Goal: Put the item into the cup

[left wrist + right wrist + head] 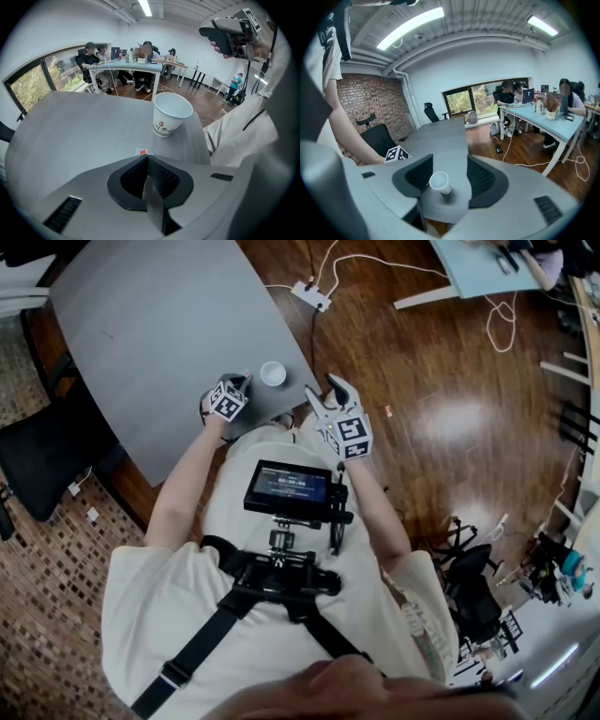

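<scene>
A white paper cup [273,374] with red print stands upright near the edge of the grey table [159,324]. In the left gripper view the cup [171,114] stands just beyond the jaws, to the right. My left gripper [146,157] points steeply down at the table and is shut, pinching a small red-and-clear packet [143,152] at its very tips. In the head view this gripper [244,382] is just left of the cup. My right gripper [326,392] hovers open off the table's edge, right of the cup. In its own view the cup [440,182] shows between its empty jaws [450,160].
A black office chair [42,460] stands at the table's left. A white power strip [310,294] and cables lie on the wooden floor beyond. Several people sit at a light-blue table [126,66] further off. The table edge runs close to my body.
</scene>
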A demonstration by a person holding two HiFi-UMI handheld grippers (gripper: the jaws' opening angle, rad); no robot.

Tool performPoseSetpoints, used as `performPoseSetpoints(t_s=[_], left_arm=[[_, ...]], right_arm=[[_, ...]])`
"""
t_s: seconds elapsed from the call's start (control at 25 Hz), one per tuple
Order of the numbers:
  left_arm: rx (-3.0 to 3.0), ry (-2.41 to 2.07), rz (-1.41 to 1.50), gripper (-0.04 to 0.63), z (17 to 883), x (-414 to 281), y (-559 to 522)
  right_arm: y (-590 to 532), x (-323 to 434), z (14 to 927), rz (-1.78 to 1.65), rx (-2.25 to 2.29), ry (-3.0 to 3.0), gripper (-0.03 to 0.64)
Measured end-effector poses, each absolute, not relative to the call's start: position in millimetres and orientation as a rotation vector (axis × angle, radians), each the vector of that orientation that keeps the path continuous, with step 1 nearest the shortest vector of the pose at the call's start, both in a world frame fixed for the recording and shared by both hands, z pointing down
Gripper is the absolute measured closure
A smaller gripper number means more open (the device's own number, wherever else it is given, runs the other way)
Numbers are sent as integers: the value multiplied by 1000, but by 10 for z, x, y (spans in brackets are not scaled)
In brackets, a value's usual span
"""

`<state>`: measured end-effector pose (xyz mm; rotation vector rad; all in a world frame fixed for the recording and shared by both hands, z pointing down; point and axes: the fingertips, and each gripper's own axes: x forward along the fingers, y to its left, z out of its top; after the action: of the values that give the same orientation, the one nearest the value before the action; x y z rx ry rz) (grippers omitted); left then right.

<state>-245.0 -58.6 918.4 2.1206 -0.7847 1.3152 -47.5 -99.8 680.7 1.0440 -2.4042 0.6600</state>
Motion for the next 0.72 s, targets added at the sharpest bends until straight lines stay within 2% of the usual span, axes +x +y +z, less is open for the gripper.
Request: performPoseSetpoints(t_s=[0.72], left_arm=[[2189, -1005, 1048, 595, 8287, -2365, -867]], right_arm=[[-988, -460, 6940, 656, 1016, -2406, 376]])
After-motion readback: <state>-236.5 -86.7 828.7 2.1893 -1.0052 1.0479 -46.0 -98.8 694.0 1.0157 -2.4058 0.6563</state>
